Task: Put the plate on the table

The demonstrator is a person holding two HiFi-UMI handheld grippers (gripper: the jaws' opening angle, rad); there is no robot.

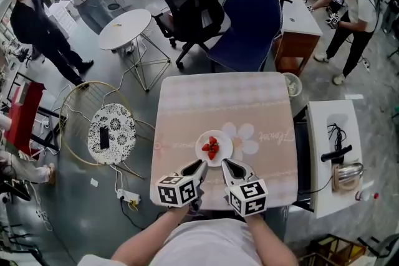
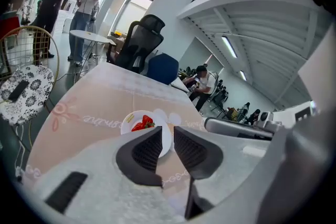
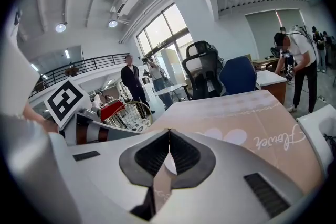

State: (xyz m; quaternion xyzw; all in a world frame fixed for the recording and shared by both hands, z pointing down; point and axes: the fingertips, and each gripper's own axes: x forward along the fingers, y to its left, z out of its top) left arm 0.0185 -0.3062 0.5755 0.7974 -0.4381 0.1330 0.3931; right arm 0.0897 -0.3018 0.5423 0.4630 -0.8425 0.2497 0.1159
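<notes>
**Strawberry plate rests on the table**

The round white plate [image 1: 224,145], carrying red strawberries [image 1: 212,147], sits on the pink-clothed table [image 1: 187,109] toward its near edge. The left gripper [image 2: 167,135], jaws narrowly apart and empty, and the right gripper [image 3: 169,132], jaws pressed together, flank the plate's near rim. A blue chair [image 1: 249,25] stands beyond the table.
</notes>
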